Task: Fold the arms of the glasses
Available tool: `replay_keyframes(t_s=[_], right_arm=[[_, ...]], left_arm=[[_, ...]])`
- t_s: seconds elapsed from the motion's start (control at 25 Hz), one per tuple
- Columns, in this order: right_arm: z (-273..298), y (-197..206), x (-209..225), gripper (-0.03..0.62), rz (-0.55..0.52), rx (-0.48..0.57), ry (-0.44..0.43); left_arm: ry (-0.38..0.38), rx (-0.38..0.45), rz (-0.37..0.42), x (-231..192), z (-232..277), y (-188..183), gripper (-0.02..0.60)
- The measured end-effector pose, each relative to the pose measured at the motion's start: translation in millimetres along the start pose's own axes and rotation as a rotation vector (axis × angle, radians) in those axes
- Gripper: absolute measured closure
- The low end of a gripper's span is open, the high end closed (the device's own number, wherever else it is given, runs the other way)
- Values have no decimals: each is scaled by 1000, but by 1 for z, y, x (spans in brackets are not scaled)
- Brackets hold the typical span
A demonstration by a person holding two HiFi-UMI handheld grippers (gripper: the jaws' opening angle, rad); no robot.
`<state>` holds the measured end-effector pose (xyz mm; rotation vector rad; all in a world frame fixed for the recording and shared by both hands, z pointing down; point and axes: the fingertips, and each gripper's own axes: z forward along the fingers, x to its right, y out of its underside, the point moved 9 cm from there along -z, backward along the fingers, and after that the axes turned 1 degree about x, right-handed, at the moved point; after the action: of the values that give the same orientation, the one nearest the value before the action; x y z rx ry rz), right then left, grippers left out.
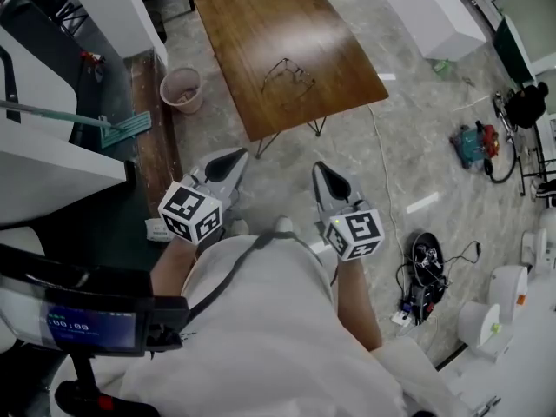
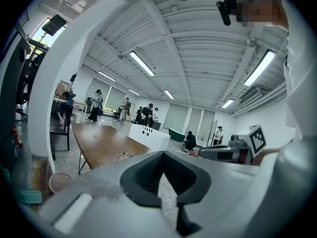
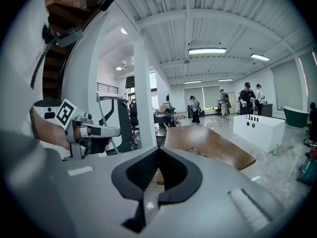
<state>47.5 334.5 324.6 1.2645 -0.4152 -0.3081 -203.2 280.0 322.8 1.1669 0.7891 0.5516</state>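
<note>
The thin-framed glasses [image 1: 287,75] lie on the brown wooden table [image 1: 261,16], arms spread, near its close end. They also show small in the left gripper view as glasses [image 2: 124,155] and in the right gripper view as glasses [image 3: 196,151]. My left gripper [image 1: 231,161] and right gripper [image 1: 326,174] hang side by side close to my body, over the floor, well short of the table. Both are shut with nothing between the pads. In their own views the left gripper [image 2: 163,153] and right gripper [image 3: 158,150] point towards the table.
A pink bucket [image 1: 181,88] and a mop [image 1: 122,127] stand left of the table. White cabinets [image 1: 434,7] stand at the far right. Tools [image 1: 473,144] and a cable tangle [image 1: 426,263] lie on the floor to the right. Several people stand far off.
</note>
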Motion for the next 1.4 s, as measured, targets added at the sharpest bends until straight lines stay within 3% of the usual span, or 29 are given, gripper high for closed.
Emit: replay_keyframes(t_s=[0.44, 0.72, 1.0, 1.2, 1.4], right_arm=[[18, 6, -32, 585, 28, -14, 17], [38, 8, -24, 585, 31, -18, 7], [75, 7, 24, 585, 58, -22, -32], [115, -10, 79, 585, 34, -40, -81], [157, -27, 139, 585, -9, -71, -140]], left_arm=[[-9, 1, 6, -38, -41, 5, 578], [-37, -8, -10, -57, -33, 7, 578], [-67, -15, -24, -80, 11, 1, 578], [-72, -2, -19, -93, 67, -17, 578], [-130, 3, -23, -110, 127, -31, 578]])
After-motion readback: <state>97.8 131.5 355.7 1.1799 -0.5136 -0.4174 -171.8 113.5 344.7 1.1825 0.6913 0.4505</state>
